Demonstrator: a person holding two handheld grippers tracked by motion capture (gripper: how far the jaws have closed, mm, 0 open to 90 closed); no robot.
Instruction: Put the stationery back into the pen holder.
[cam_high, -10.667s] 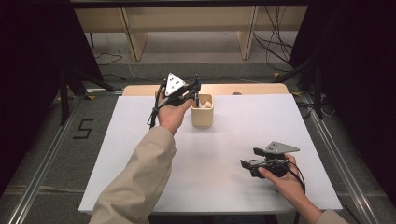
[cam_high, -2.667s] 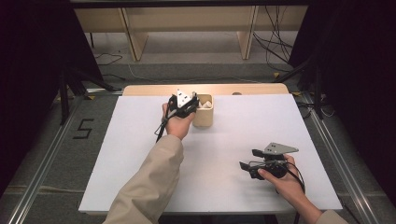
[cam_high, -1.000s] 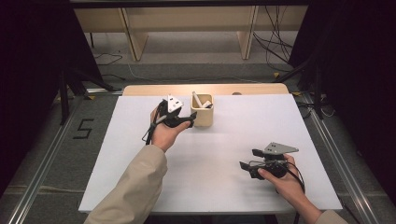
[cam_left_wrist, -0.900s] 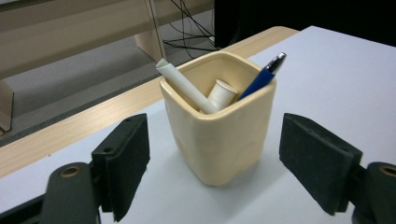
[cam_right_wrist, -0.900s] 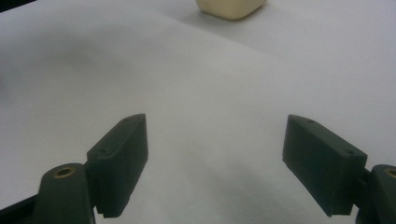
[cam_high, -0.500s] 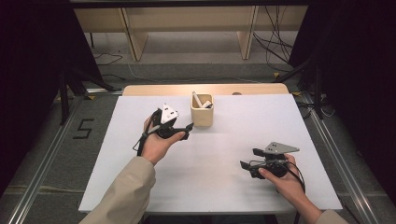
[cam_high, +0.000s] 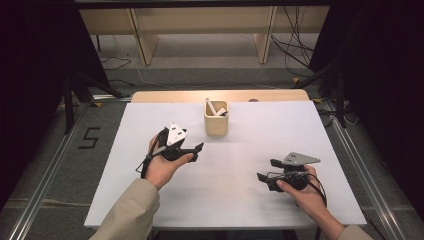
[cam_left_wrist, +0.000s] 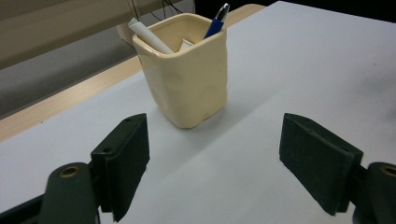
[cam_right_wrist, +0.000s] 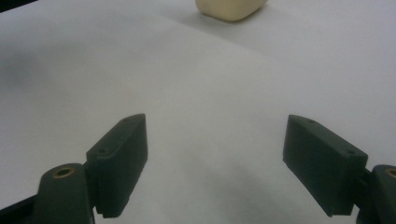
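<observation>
Nearest the person, the right tool (cam_high: 266, 175) rests low over the white desk (cam_high: 250, 200) at its near right side, held in the right hand (cam_high: 305, 192). Its jaws stand wide apart with nothing between them, as the right gripper view shows, and they point left and far across the bare desk surface.

A little farther and to the left, the left tool (cam_high: 199, 148) is held in the left hand (cam_high: 162, 167), above the desk near its middle left. Its jaws are also spread wide and hold nothing; in the left gripper view they frame the cup from a short way off, well clear of it.

Farther still, the cream cup (cam_high: 216, 120) stands upright near the far edge of the desk, about midway across, just right of the left tool's tips. Inside it lean a white pen (cam_left_wrist: 149, 37) and a blue pen (cam_left_wrist: 215, 21), their ends above the rim.
</observation>
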